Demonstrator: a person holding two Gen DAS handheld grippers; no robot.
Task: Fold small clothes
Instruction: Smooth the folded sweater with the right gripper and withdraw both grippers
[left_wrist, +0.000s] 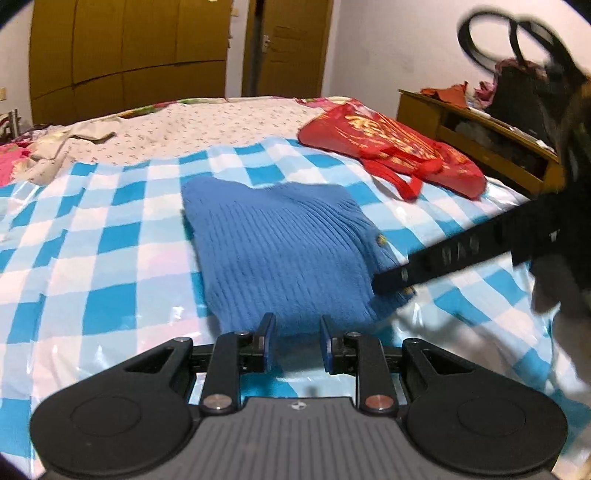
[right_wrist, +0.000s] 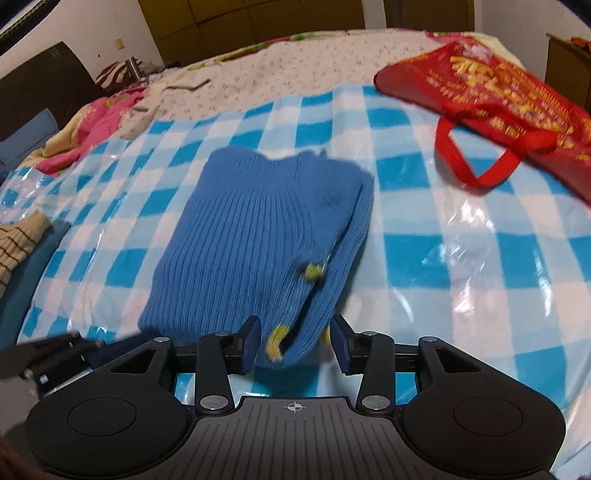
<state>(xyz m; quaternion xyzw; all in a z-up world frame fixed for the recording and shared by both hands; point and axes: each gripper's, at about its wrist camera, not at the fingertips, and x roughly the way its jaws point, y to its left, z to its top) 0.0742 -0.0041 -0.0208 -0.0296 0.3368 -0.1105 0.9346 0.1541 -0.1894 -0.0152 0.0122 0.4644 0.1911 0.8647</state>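
Note:
A blue ribbed sweater (left_wrist: 280, 236) lies folded on a blue-and-white checked plastic sheet (left_wrist: 110, 236) on the bed. My left gripper (left_wrist: 297, 341) is at the sweater's near edge. Its jaws stand narrow, and blue knit fills the gap between them. My right gripper (right_wrist: 295, 343) is open at the sweater's (right_wrist: 258, 229) near right corner. The folded edge with yellow trim (right_wrist: 275, 341) sits loose between its fingers, clear of the right pad. In the left wrist view the right gripper's finger (left_wrist: 443, 254) reaches in from the right to the sweater's side.
A red tote bag (right_wrist: 509, 107) with gold print lies on the sheet at the far right. A striped beige garment (right_wrist: 18, 243) on dark blue cloth sits at the left edge. Rumpled pink bedding (right_wrist: 96, 125) is far left, and a wooden cabinet (left_wrist: 480, 136) stands beside the bed.

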